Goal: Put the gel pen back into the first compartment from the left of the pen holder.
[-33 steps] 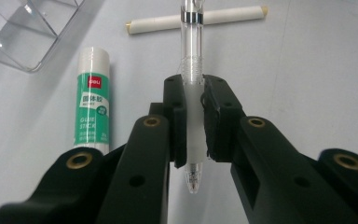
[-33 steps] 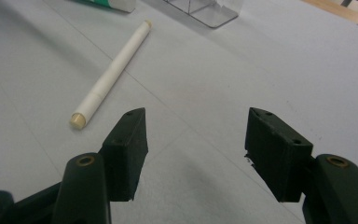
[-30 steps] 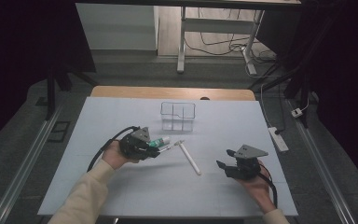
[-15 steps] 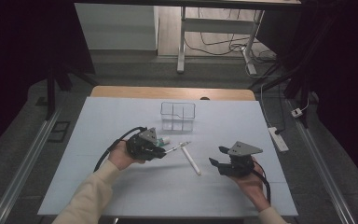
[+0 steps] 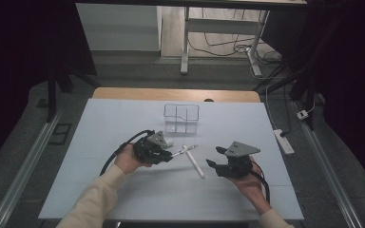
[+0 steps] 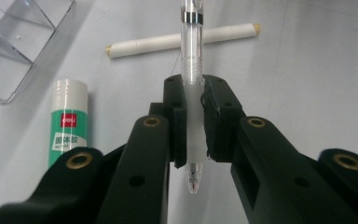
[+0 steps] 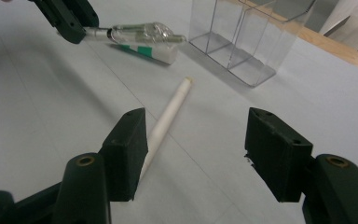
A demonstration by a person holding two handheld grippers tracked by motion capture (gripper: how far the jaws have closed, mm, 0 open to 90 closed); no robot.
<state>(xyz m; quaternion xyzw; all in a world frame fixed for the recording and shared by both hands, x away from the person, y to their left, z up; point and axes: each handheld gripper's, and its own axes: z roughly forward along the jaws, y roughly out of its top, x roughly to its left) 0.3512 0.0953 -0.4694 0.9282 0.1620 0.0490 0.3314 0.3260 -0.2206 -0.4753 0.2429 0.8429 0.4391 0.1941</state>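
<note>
My left gripper [image 5: 167,156] is shut on a clear pen [image 6: 189,56], which sticks out past the pads toward the table's middle, its tip [image 5: 190,148] near a white stick [image 5: 195,162]. The stick [image 7: 168,116] lies flat on the table, running diagonally. My right gripper [image 5: 214,164] hovers just right of it, open, its jaws [image 7: 196,126] wide apart with nothing between the pads; the stick passes by the left jaw. A green and white glue stick [image 6: 68,119] lies beside the left gripper. A clear compartment box [image 5: 181,118] stands behind.
The pale tabletop [image 5: 123,190] has a wooden strip along its far edge [image 5: 123,93]. A power strip [image 5: 283,141] lies on the floor at the right. Cables trail from both grippers over the table's near half.
My right gripper has shifted left and slightly up, closer to the white stick. The left gripper, still holding the pen, has barely moved.
</note>
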